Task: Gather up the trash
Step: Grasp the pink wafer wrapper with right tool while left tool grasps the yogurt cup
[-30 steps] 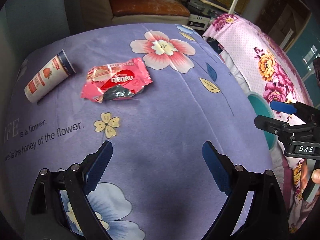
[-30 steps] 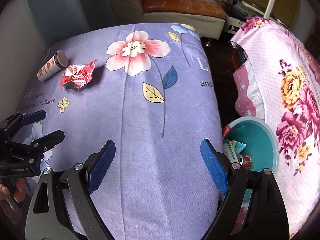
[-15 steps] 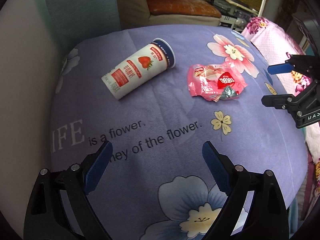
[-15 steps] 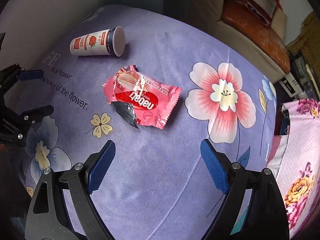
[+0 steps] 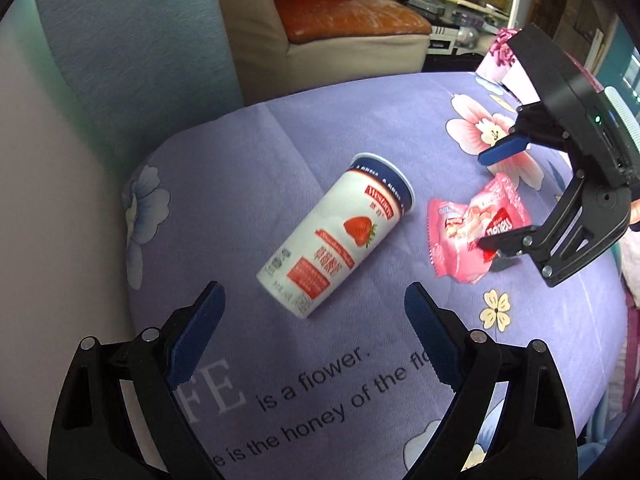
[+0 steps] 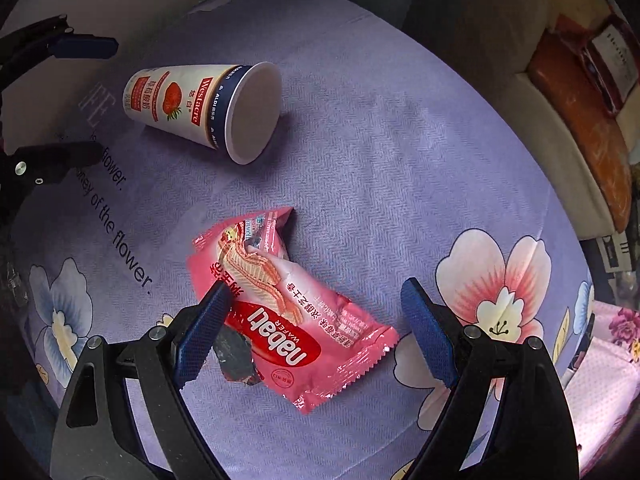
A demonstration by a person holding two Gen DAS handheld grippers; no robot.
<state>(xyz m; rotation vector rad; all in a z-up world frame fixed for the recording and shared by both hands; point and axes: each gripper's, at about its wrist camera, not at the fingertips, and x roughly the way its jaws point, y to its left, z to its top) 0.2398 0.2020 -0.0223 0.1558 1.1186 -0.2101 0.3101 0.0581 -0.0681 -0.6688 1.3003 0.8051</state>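
Two pieces of trash lying on a bed covered with a purple flowered sheet, both in the part of the sheet toward the head end corner, beside the light wall.

A paper yogurt cup with a strawberry picture, on its side, white with a dark blue band at the rim. Open mouth turned toward the far edge of the bed in the left wrist view; in the right wrist view the mouth clearly seen, inside pale and empty as far as visible. Just beside the cup, not touching it, a pink wafer wrapper, crumpled and torn open at one end, with a dark foil inside showing at the tear. Printed words on the sheet near both things, toward the near edge.

Left gripper held above the sheet, tilted down, jaws standing wide, nothing between the blue pads. Cup just ahead of the fingertips, not between them.

Right gripper pointing down over the wrapper, jaws also wide. Wrapper lying under and between the two fingers; left pad overlapping the wrapper's edge in the picture, but contact cannot be told. Right pad well apart from the wrapper, over a pink flower print.

Behind the bed, a beige sofa with an orange cushion.
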